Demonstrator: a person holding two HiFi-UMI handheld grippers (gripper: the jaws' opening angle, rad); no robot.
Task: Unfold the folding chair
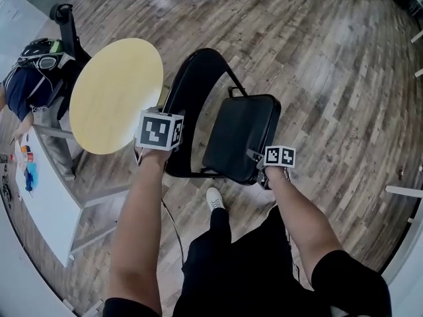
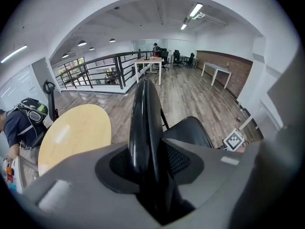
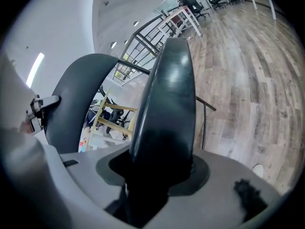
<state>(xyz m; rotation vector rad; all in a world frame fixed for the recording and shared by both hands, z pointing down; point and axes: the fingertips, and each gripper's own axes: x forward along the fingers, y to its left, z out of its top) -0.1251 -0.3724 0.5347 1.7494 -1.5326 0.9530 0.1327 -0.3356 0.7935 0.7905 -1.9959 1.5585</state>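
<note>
Gripping folding chair (image 1: 198, 121): left gripper (image 2: 151, 171) jaws clamp the backrest (image 2: 143, 123) between them; right gripper (image 3: 157, 175) jaws clamp the seat (image 3: 167, 104) edge.

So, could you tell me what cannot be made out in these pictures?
Head view: the chair's legs, mostly hidden beneath the seat.
Left gripper view: whether the left hand-held gripper presses the backrest, lost in shadow.
Head view: the person at left, cut off by the edge.

My black folding chair (image 1: 198, 88) stands partly unfolded on the wood floor (image 1: 330, 78). Its curved backrest (image 2: 143, 123) is in my left tongs (image 2: 153, 178), and its padded seat (image 3: 167, 104) is in my right tongs (image 3: 157, 178).
</note>
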